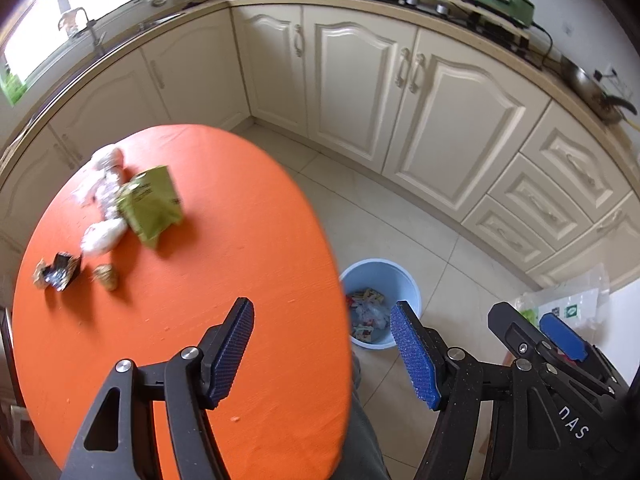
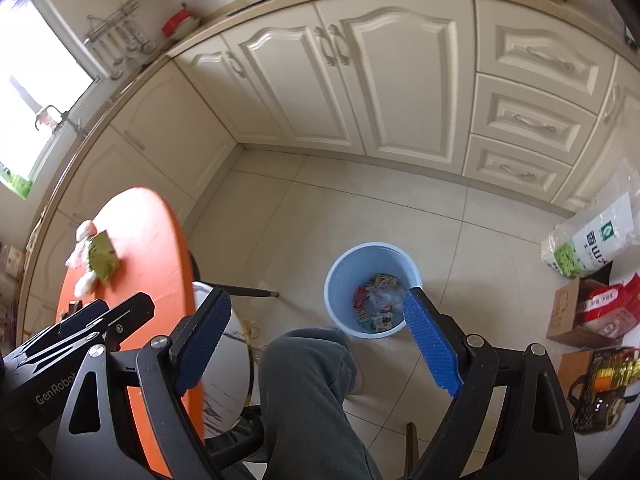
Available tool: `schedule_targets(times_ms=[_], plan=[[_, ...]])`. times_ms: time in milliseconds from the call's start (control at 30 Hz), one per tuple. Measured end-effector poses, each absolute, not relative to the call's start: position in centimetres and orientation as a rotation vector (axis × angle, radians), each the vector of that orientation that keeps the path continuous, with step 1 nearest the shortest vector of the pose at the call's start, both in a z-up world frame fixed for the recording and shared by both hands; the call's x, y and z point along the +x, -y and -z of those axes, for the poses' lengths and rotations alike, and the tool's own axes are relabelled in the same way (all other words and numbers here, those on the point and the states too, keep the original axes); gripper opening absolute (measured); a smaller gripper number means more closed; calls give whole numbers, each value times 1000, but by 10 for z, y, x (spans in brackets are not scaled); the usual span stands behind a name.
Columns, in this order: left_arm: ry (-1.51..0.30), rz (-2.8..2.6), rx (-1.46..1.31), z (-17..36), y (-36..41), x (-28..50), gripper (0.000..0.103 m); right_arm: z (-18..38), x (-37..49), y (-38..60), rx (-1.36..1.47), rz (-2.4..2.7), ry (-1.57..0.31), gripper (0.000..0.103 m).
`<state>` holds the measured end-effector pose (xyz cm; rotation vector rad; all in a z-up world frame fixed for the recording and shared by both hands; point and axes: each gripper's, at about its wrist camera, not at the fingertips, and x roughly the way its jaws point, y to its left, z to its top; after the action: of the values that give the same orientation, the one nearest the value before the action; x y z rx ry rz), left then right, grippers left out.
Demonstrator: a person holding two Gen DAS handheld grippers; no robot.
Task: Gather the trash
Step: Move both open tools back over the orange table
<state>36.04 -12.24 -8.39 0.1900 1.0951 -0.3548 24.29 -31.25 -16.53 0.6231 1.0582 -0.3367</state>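
Observation:
Trash lies on the round orange table point(image 1: 224, 240): a green packet point(image 1: 150, 206), white crumpled tissues point(image 1: 102, 236), a dark foil wrapper point(image 1: 60, 272) and a small brown lump point(image 1: 107, 277). A light blue bin point(image 1: 380, 304) holding several wrappers stands on the floor to the table's right. My left gripper point(image 1: 324, 352) is open and empty above the table's near right edge. My right gripper point(image 2: 316, 336) is open and empty above the floor, with the bin point(image 2: 372, 292) just ahead. The green packet point(image 2: 102, 256) shows in the right wrist view too.
Cream kitchen cabinets point(image 1: 400, 92) curve around behind. A rice bag point(image 2: 592, 240), a cardboard box point(image 2: 572, 312) and a basket point(image 2: 600, 392) sit on the floor at right. The person's knee point(image 2: 312, 392) and a stool point(image 2: 228, 360) are below the grippers.

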Motion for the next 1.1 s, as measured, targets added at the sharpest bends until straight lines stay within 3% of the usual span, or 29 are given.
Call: schedule_targets(times_ms=[467,1100], plan=[[-1029,202,-37,44,-55,320,67,123,272,180,455,172,-1044,90],[-1050,-75,-361,65,-266,328,67,140,369,5,92,-3,-1155,88]])
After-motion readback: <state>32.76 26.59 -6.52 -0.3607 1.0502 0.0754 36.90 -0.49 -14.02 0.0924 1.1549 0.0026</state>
